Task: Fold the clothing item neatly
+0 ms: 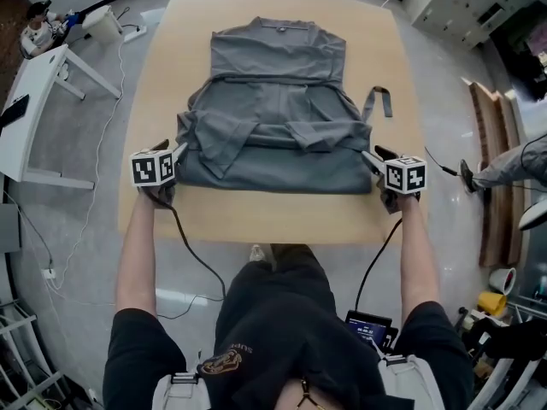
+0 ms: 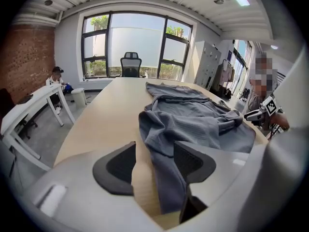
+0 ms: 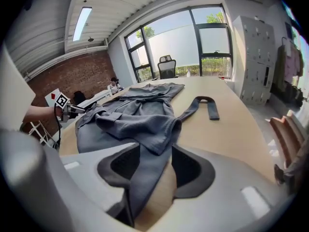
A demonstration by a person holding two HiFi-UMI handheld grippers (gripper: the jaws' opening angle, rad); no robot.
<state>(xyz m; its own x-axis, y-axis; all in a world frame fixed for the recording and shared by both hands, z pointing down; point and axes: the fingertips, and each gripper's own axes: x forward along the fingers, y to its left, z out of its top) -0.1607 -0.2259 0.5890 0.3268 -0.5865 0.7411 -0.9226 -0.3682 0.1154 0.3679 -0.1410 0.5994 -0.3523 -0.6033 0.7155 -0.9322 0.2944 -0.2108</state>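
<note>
Two tools sit at the near corners of the garment (image 1: 273, 118), one at each end of its near edge, probably so both ends could be carried over evenly. The left tool (image 1: 178, 152) stands wide, cloth lying loose between its jaws, unpinched. The right tool (image 1: 369, 156) is likewise parted over the hem. The garment lies mid-desk (image 1: 256, 216), near edge seemingly doubled, collar far, belt (image 1: 380, 101) trailing right.
</note>
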